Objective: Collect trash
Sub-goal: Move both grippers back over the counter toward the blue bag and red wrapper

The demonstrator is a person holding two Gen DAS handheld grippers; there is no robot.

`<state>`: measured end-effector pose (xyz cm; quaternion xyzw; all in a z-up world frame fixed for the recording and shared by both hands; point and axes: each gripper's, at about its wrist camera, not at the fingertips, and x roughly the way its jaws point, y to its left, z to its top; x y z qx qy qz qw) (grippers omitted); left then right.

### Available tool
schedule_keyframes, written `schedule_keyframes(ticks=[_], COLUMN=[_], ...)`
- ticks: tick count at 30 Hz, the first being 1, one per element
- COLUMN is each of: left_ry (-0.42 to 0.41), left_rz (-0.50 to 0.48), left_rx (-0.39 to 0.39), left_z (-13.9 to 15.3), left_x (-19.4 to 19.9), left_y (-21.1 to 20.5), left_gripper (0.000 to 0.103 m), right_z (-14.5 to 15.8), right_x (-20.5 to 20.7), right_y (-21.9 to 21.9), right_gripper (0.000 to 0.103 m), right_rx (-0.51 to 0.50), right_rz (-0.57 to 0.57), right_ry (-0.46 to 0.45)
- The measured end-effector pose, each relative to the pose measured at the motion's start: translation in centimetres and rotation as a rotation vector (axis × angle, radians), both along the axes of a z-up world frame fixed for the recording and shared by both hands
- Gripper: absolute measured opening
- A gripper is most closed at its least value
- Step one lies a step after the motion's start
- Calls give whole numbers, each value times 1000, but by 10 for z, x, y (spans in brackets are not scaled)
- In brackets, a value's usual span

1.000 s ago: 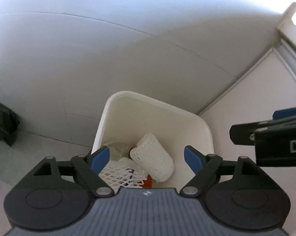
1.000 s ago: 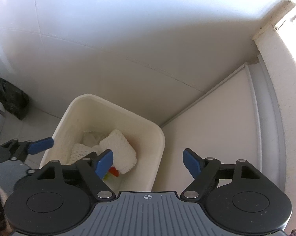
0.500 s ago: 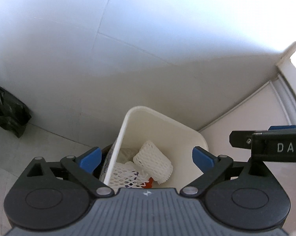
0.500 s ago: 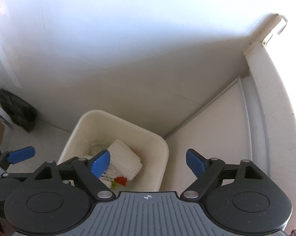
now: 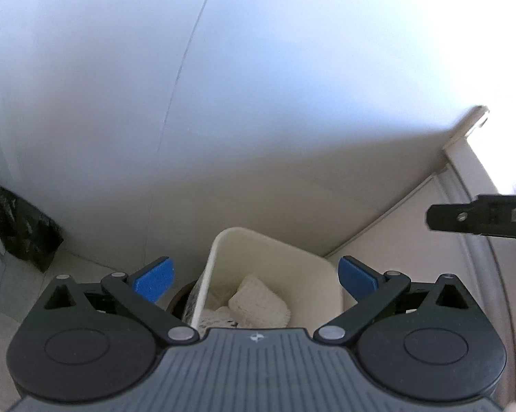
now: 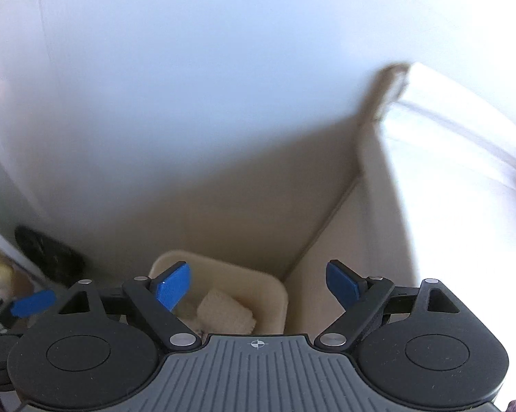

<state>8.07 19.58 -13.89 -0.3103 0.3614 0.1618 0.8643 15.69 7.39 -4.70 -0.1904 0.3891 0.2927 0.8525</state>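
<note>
Trash [image 5: 258,300] now lies in bin [image 5: 275,250] — your left tool [image 5: 254,274] and right tool [image 6: 258,283] just widened, empty, lifted clear; fetch next piece.

A pale floor [image 5: 395,267] is seen, met by a white wall. A cream waste bin [image 5: 275,254] is stood on it, in the corner where the wall is joined by a light panel. To the left of the bin, against the wall, a dark crumpled bag [image 5: 21,223] is set on the floor. Just beside the bin's left wall, a dark round object [image 5: 180,297] is partly hidden.
</note>
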Motion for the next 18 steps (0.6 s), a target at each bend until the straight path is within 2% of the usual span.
schedule_keyframes(ticks=[5, 10, 18], left_ry=[-25, -71, -142], left_rz=[-71, -136, -221], left_rx=[36, 85, 152], left_z=[16, 42, 81], left_x=[14, 26, 48], left_y=[-16, -35, -61], left_gripper=[102, 102, 102], right_z=[33, 62, 98], right_x=[2, 6, 14], right_y=[-40, -84, -151], right_gripper=[93, 93, 100], right_rx=[91, 157, 210], right_rz=[-48, -120, -221], right_ry=[-13, -66, -162])
